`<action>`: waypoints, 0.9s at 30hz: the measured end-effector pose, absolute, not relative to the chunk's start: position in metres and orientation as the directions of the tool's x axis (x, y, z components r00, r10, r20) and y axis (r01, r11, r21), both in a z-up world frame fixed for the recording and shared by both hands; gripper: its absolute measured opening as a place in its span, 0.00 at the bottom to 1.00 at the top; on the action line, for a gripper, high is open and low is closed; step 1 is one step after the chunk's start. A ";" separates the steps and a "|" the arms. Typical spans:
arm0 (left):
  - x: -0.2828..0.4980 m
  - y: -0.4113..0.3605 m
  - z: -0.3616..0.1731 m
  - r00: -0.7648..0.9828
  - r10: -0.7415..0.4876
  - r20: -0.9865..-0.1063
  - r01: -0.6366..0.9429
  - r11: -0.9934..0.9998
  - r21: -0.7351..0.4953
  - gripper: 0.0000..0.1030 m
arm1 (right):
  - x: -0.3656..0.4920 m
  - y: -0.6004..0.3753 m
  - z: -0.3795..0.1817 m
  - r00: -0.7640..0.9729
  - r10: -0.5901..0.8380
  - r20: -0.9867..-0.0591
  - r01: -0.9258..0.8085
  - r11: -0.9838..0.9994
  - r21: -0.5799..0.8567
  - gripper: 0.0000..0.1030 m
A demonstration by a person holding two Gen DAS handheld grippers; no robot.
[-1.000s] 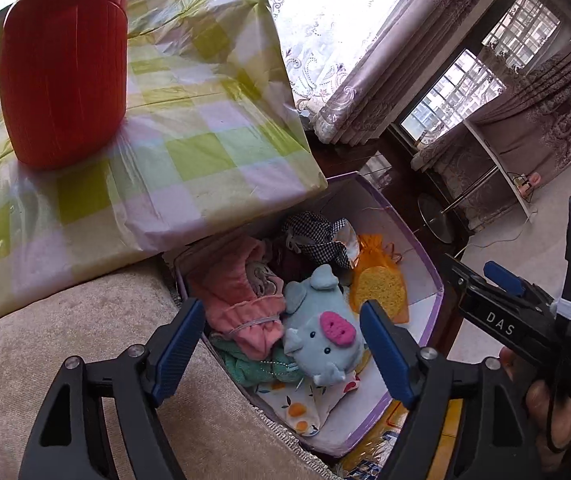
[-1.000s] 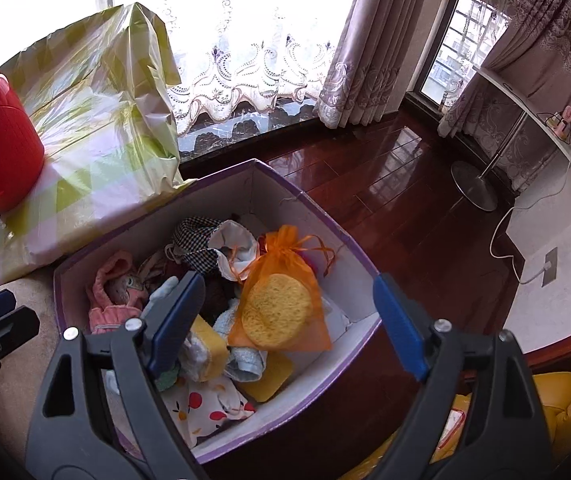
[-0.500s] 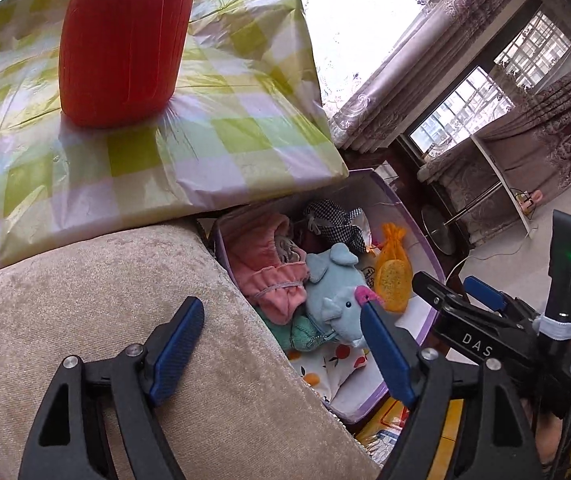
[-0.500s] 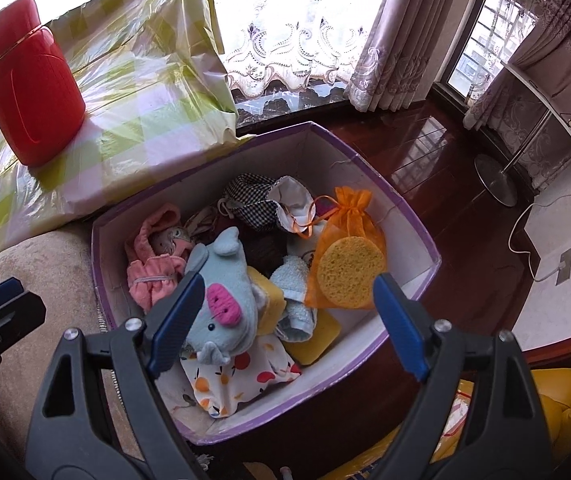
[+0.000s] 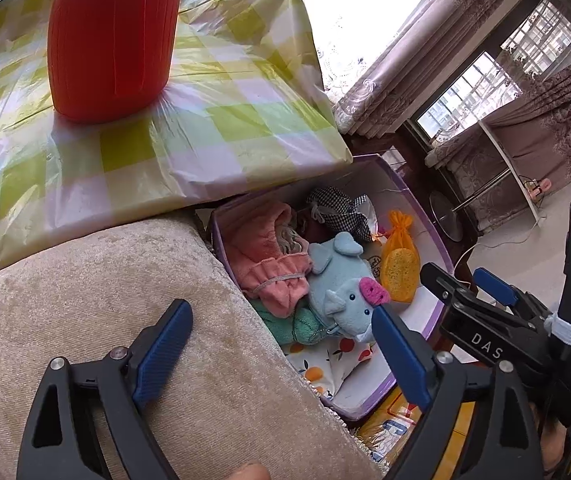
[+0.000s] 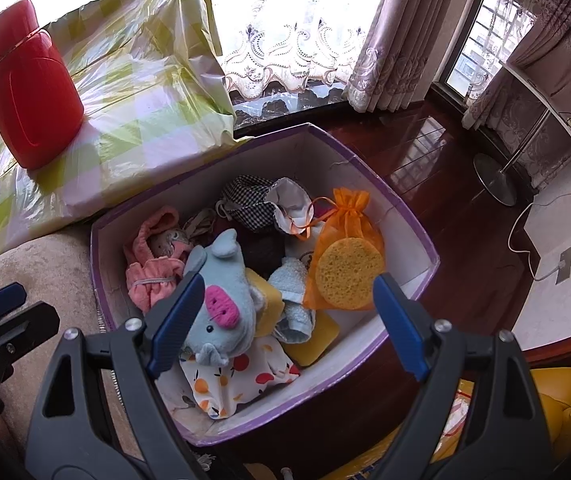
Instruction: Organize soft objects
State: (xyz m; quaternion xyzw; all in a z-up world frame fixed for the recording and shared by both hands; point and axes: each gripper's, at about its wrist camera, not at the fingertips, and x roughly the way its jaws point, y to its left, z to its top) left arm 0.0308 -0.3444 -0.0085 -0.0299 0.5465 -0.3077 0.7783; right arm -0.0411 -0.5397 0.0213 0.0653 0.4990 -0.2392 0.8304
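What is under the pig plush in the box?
The pig plush lies on a fruit-print cloth, a yellow sponge and green cloth. Anything deeper in the box is covered.

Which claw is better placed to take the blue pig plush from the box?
Probably the right claw: it is open above the purple box, with the pig plush beside its finger. The left claw, also open, is mostly over the beige cushion.

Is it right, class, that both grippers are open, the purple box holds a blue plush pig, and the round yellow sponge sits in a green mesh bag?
Not quite. The right wrist view shows the round yellow sponge inside an orange mesh bag, not a green one. Otherwise correct: the left gripper and right gripper are open, and the blue plush pig lies in the purple box.
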 end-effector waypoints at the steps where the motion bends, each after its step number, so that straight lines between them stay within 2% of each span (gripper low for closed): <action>1: 0.031 -0.345 -0.009 0.212 -0.512 -0.833 0.447 0.808 -0.383 0.90 | -0.041 -0.540 0.021 0.388 -0.330 -0.861 0.461 0.878 -0.129 0.85; 27: 0.031 -0.350 -0.010 0.207 -0.516 -0.831 0.453 0.804 -0.386 0.98 | -0.043 -0.541 0.019 0.382 -0.328 -0.864 0.467 0.875 -0.127 0.85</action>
